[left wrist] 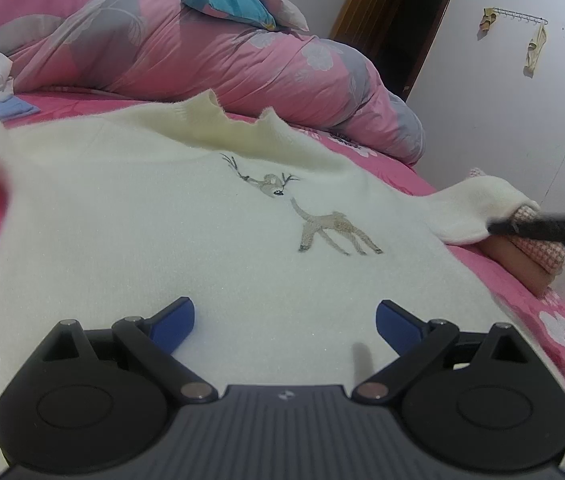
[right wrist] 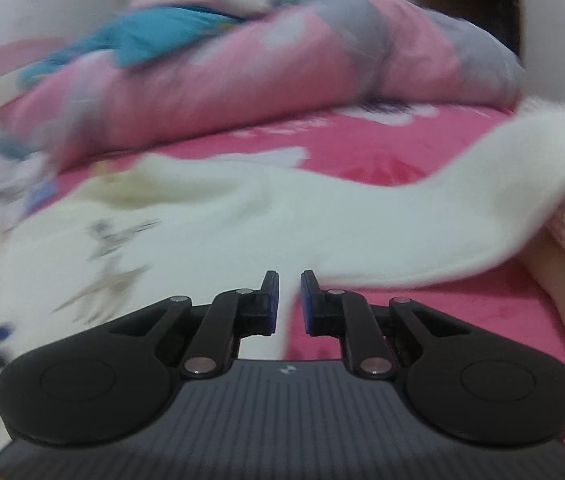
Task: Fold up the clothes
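1. The task's thing is a cream-white fleecy sweater with a stitched deer on its chest (left wrist: 202,240). It lies front-up and spread across the bright pink flower-print bed sheet (left wrist: 554,320), its collar pointing toward the bunched pink-and-grey floral quilt (left wrist: 210,52) at the far side of the bed.

2. One cream sleeve (left wrist: 478,208) runs out to the right and lies draped over a pink-and-white checked garment (left wrist: 538,248) at the bed's edge — so it is not flat on the sheet. A raised edge of cream cloth shows blurred at the far left of the left wrist view; I cannot tell what part that is.

3. The left gripper (left wrist: 284,326) hovers low over the sweater's lower body, its blue-padded fingers wide apart and holding nothing.

4. The right gripper (right wrist: 286,300) sits low at the sweater's right side edge. Its jaws are drawn close with only a narrow gap left, and a strip of cream cloth shows in that gap. The view is smeared with motion, so whether the pads are actually pinching the cloth I cannot tell.

5. My reading of the step: the body is laid out and the work is at the right side — the sleeve or side edge being taken up to fold inward.

6. The next move would call for a sure pinch on that edge, enough lift to clear the checked garment, and a carry across the chest toward the deer, with the left gripper free to press the body so it does not slide.
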`<state>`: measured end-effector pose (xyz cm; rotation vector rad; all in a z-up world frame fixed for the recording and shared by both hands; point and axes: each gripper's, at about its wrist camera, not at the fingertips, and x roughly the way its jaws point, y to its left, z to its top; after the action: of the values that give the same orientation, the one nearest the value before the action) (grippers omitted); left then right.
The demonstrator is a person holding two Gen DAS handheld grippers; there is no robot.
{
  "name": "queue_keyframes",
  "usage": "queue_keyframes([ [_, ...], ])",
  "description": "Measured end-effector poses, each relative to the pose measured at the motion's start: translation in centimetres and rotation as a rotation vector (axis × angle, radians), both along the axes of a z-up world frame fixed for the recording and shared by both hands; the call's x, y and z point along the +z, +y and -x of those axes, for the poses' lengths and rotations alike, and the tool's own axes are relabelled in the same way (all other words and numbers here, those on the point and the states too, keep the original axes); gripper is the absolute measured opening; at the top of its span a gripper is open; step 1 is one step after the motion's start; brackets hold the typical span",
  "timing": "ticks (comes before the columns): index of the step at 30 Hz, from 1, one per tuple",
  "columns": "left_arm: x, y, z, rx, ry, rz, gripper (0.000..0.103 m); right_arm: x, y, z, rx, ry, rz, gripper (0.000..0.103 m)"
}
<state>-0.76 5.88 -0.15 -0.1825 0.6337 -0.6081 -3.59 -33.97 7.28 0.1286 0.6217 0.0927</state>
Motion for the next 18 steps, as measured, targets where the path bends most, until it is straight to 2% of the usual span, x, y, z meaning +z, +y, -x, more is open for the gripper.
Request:
queue_keyframes([
  [1,0.0,0.0,0.0,0.000,0.000,-0.001,0.098,-0.6,0.6,1.0,0.033,0.022,0.006,0.011],
  [2,0.0,0.0,0.0,0.001,-0.001,-0.002,0.098,-2.2,0.9,1.9,0.059,0.083,0.025,0.011],
  [4,0.0,0.0,0.0,0.001,-0.001,-0.004,0.098,-5.3,1.0,4.6,0.064,0.123,0.076,0.010],
  [6,0.1,-0.1,0.1,0.001,-0.001,-0.006,0.098,-5.0,-0.3,6.4,0.010,0.129,0.019,0.009],
  [8,0.1,-0.1,0.1,0.002,-0.002,-0.009,0.098,-3.4,-1.4,7.6,-0.086,0.168,-0.045,0.011],
  [11,0.1,-0.2,0.1,0.003,-0.004,-0.012,0.098,-0.7,-0.4,10.2,-0.030,0.068,-0.050,0.011],
  [18,0.0,-0.3,0.2,0.005,-0.006,-0.018,0.098,-0.8,1.8,11.5,0.006,-0.003,-0.069,0.013],
])
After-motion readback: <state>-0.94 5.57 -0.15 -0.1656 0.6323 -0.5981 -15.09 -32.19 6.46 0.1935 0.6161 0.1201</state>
